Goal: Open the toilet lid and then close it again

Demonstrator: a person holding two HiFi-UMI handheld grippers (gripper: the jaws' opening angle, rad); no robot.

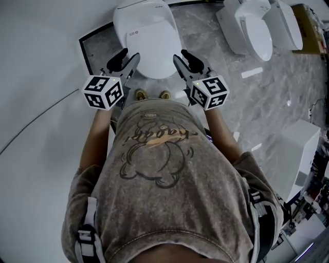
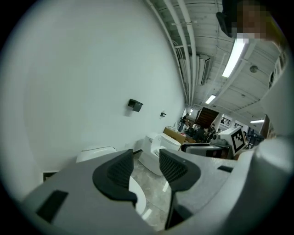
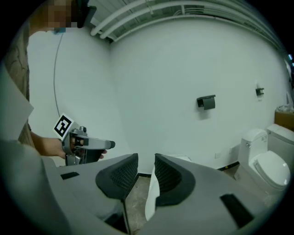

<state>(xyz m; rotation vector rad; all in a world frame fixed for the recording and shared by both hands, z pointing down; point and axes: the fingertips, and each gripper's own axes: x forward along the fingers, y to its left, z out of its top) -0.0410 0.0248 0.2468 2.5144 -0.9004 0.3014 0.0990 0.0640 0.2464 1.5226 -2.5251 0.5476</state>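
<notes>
we hold both grippers above the front edge of the white oval ceramic toilet (image 1: 138, 11), whose smooth white lid (image 1: 148, 45) lies shut. the left gripper (image 1: 126, 60) hangs over the toilet's left front rim, fingers wide and empty. the right gripper (image 1: 184, 60) hangs over its right front rim, fingers at a narrower gap, gripping nothing. right of the toilet, open grey marble floor (image 1: 205, 31) runs to a second white toilet (image 1: 249, 31). the plain white wall (image 1: 41, 46) stands close on the toilet's left.

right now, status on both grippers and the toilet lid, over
Left gripper and right gripper: jaws apart, both empty. Toilet lid down, neither gripper touching it. Grippers flank the lid's front end in the head view; nothing in the way.
</notes>
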